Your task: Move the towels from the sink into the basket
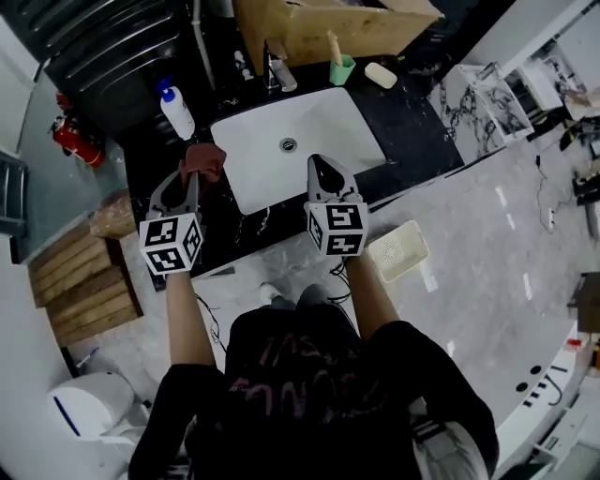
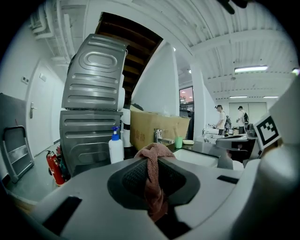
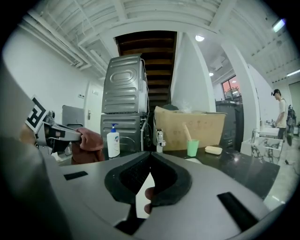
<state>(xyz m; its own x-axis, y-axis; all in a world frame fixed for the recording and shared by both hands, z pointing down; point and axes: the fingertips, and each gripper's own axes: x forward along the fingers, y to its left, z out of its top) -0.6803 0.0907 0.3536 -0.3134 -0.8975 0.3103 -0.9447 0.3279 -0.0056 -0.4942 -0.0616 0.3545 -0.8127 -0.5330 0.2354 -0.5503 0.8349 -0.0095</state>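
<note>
Standing at the sink [image 1: 309, 131]; it is white, set into a dark tabletop [image 1: 422, 131].

Left claw [image 1: 191, 176]: closed on a reddish-brown towel [image 2: 152, 180]. In the left gripper view we see the cloth pinched between the pads, bunched over the tips and hanging down below them. From the head view, the towel is held over the tabletop just left of the sink, clear of the bowl.

Right claw [image 3: 150, 157]: tips together. In the gap below the pads we see white and a small reddish shape we cannot identify. From the head view, it sits over the near edge of the sink.

We see no cloth lying in the bowl, only the drain [image 1: 289, 144].

The basket [image 1: 398, 253] is cream-coloured and sits on the floor to the right of the person, below the tabletop edge and well apart from the towel. We see nothing inside it.

On the tabletop:
- a white pump bottle [image 1: 176, 111] with a blue top, left of the sink
- a tap [image 1: 279, 73] behind the bowl
- a green cup [image 1: 342, 68] and a bar of soap [image 1: 381, 75] to the right of the tap
- a cardboard box [image 1: 328, 23] behind them

A red fire extinguisher [image 1: 70, 136] is at far left.
</note>
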